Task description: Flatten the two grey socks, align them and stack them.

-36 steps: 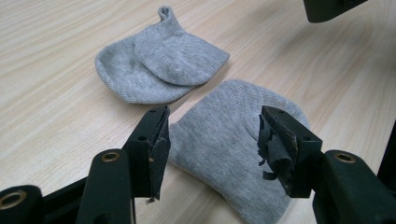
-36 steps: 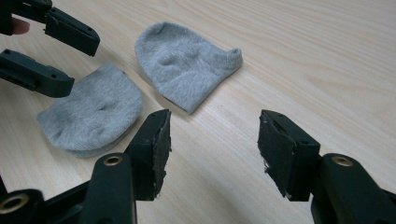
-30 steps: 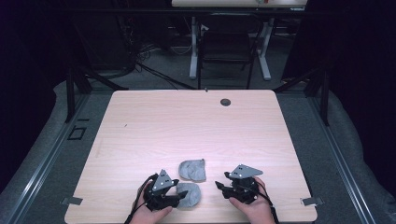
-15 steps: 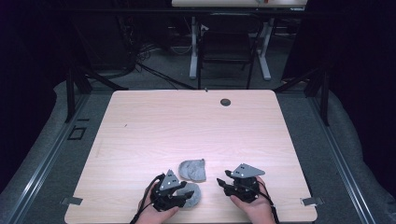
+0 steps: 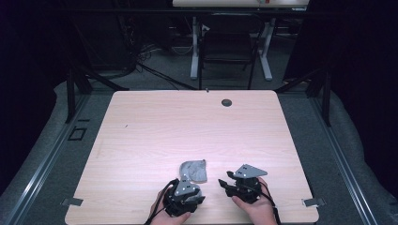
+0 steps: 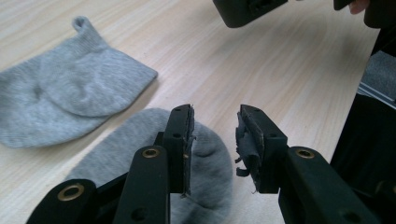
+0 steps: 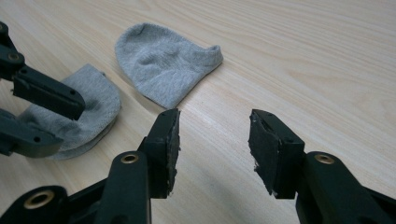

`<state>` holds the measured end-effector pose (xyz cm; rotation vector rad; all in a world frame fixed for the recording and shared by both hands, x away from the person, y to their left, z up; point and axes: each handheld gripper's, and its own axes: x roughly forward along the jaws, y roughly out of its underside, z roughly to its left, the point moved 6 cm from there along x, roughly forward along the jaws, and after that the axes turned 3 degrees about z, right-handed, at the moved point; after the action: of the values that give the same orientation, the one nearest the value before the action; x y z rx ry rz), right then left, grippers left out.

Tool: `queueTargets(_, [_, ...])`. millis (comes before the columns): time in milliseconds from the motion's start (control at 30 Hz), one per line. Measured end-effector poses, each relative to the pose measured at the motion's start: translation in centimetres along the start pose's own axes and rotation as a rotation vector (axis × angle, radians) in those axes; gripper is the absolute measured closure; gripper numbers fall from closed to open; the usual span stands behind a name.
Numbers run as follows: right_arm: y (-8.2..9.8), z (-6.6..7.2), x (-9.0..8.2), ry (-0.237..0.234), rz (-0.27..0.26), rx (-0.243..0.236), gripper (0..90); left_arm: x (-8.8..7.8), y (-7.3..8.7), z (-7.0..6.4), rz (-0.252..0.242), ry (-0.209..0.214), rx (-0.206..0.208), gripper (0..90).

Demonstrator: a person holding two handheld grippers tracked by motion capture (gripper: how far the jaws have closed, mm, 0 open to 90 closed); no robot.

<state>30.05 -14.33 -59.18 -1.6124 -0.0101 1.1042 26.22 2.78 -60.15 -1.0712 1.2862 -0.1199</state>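
Working from the left, I have the left tool [image 5: 187,194] low over the near edge of the desk [image 5: 155,126], sitting above the nearer grey sock [image 6: 140,158]; in the left gripper view one jaw lies against the rounded end of that sock and the other stands over bare wood beside it. Its jaws have just been closing and now stand about half apart, with part of the sock's edge between them, but the pads do not press on it, so nothing is held. Just beyond it lies the second grey sock [image 5: 193,169], flat on the wood, its small tab pointing away from me; the two socks lie close together, and I cannot tell whether they touch. To the right, my right tool [image 5: 224,183] rests near the desk's front edge, well clear of both socks, its jaws parted fairly wide over bare wood with nothing between them. Far up the desk a small dark grommet hole [image 5: 226,102] sits near the back edge.
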Motion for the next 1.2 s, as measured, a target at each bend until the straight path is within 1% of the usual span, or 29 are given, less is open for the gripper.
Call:
queueTargets(33, [0.0, 0.0, 0.0, 0.0, 0.0, 0.0, 52.2, 0.0, 0.0, 0.0, 0.0, 0.0, 0.0, 66.3])
queueTargets(100, [0.0, 0.0, -0.1, -0.008, 0.001, 0.009, 52.3, 0.4, 0.4, -0.1, 0.019, -0.007, 0.014, 67.6])
queueTargets(167, [0.0, 0.0, -0.1, -0.009, 0.001, 0.01, 52.3, 0.5, 0.6, -0.1, 0.023, -0.012, 0.016, 68.9])
queueTargets(200, [-0.1, 0.0, -0.1, -0.007, 0.0, 0.009, 52.3, 0.7, 0.8, 0.0, 0.033, -0.018, 0.021, 73.6])
queueTargets(233, [-0.1, 0.0, -0.1, -0.006, 0.0, 0.008, 52.3, 0.7, 0.8, 0.0, 0.033, -0.018, 0.021, 74.8])
queueTargets(300, [0.0, 0.0, 0.0, -0.005, 0.001, 0.009, 52.3, 0.7, 0.9, 0.1, 0.03, -0.022, 0.024, 78.2])
queueTargets(333, [0.0, 0.0, 0.0, -0.007, 0.001, 0.008, 52.5, 0.7, 0.9, 0.1, 0.029, -0.023, 0.025, 78.2])
queueTargets(367, [0.0, 0.1, 0.1, -0.008, 0.004, 0.011, 53.1, 0.6, 0.9, 0.2, 0.026, -0.023, 0.026, 81.0])
queueTargets(433, [0.0, 0.1, 0.1, -0.014, 0.014, 0.011, 54.0, 0.6, 0.9, 0.2, 0.026, -0.019, 0.019, 82.6])
queueTargets(533, [0.1, 0.2, 0.2, -0.017, 0.022, 0.009, 54.8, 0.4, 0.9, 0.3, 0.026, -0.019, 0.021, 84.6])
queueTargets(567, [0.1, 0.2, 0.2, -0.018, 0.023, 0.01, 54.9, 0.2, 0.9, 0.4, 0.021, -0.011, 0.015, 85.0])
queueTargets(600, [0.1, 0.2, 0.2, -0.021, 0.025, 0.016, 55.3, 0.1, 0.8, 0.5, 0.012, -0.016, 0.01, 85.7])
queueTargets(667, [0.2, 0.3, 0.2, -0.02, 0.035, 0.016, 56.0, -0.3, 0.6, 0.7, -0.002, -0.01, 0.004, 86.3])
queueTargets(700, [0.2, 0.3, 0.3, -0.019, 0.031, 0.017, 56.5, -0.5, 0.5, 0.8, -0.011, -0.005, -0.006, 86.4])
queueTargets(800, [0.2, 0.5, 0.3, -0.027, 0.036, 0.013, 59.1, -0.9, 0.4, 1.1, -0.022, 0.001, -0.014, 86.8])
queueTargets(867, [0.2, 0.7, 0.3, -0.036, 0.037, 0.01, 61.3, -1.3, 0.2, 1.4, -0.039, 0.002, -0.022, 87.0])
queueTargets(933, [0.2, 0.8, 0.3, -0.039, 0.039, 0.008, 62.5, -1.4, 0.1, 1.4, -0.041, 0.005, -0.024, 87.0])
queueTargets(1000, [0.1, 1.1, 0.5, -0.042, 0.047, -0.012, 66.8, -1.8, 0.0, 1.5, -0.055, 0.011, -0.022, 87.0])
queueTargets(1067, [0.0, 1.3, 0.6, -0.054, 0.053, -0.021, 71.2, -2.1, -0.1, 1.5, -0.056, 0.015, -0.013, 87.1])
queueTargets(1100, [0.0, 1.3, 0.6, -0.054, 0.053, -0.021, 71.2, -2.1, -0.1, 1.5, -0.056, 0.015, -0.013, 87.1])
queueTargets(1133, [0.0, 1.8, 0.8, -0.072, 0.055, -0.018, 74.5, -2.3, -0.1, 1.4, -0.059, 0.018, -0.012, 87.1])
queueTargets(1200, [0.0, 2.3, 1.0, -0.092, 0.068, -0.031, 78.3, -2.6, -0.2, 1.5, -0.067, 0.019, -0.005, 87.2])
